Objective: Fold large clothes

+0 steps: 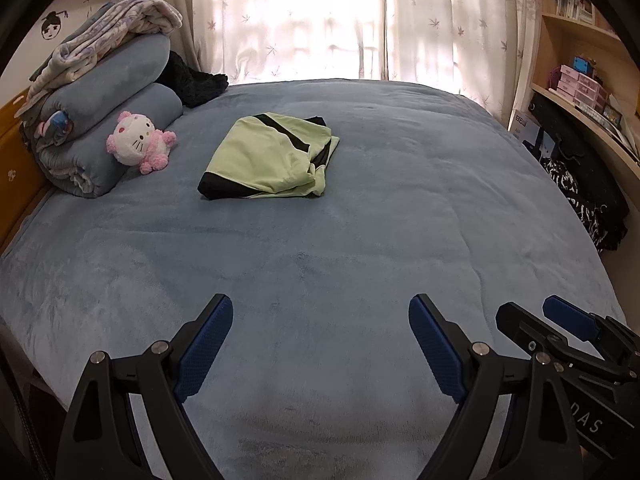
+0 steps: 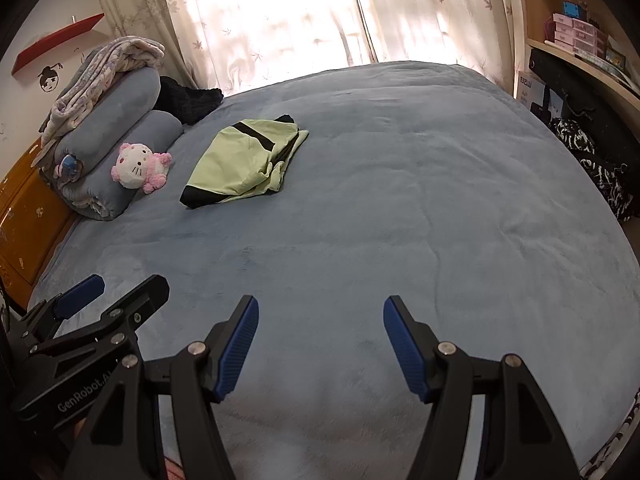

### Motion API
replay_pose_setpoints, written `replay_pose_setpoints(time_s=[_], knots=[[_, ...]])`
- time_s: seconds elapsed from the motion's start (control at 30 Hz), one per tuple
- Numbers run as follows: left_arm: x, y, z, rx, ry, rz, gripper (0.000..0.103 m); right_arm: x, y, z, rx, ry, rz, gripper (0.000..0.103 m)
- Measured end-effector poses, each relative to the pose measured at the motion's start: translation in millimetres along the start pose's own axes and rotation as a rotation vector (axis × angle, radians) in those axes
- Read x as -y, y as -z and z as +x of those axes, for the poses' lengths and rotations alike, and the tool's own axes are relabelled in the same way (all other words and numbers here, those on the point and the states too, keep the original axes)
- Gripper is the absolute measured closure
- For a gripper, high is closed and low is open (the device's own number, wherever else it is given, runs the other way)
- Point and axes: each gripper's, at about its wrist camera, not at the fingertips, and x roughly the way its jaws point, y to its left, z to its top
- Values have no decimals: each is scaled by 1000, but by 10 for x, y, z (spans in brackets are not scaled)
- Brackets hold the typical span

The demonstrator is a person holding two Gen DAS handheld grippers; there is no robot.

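Note:
A light green garment with black bands (image 1: 268,156) (image 2: 240,160) lies folded into a compact bundle on the blue-grey bed cover (image 1: 380,240) (image 2: 400,220), toward the far left. My left gripper (image 1: 320,308) (image 2: 128,282) hovers open over the near part of the bed, well short of the garment, with nothing between its blue pads. My right gripper (image 2: 320,306) (image 1: 528,310) is close beside it on the right, also open and holding nothing. Both point down at bare cover.
Rolled grey bedding (image 1: 116,120) topped by a patterned blanket sits at the far left, with a pink and white plush toy (image 1: 138,142) (image 2: 138,164) against it. A black cloth (image 1: 200,80) lies near the curtains. Wooden shelves (image 1: 584,48) and dark bags stand on the right.

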Motion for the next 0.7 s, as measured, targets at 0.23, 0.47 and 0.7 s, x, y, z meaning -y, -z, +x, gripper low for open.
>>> replay_pose_setpoints(time_s=[0.23,0.47,0.7], knots=[[-65,16,-23,-6,1,-6,16,-31,28,-51,3,6,-5,38],[-90,44,-49,-9,-4,-3,17,-38,34,-70,3,8,-8,38],[-86,66,-67,-12,-8,-4,17,-39,51,-80,2,7,-9,38]])
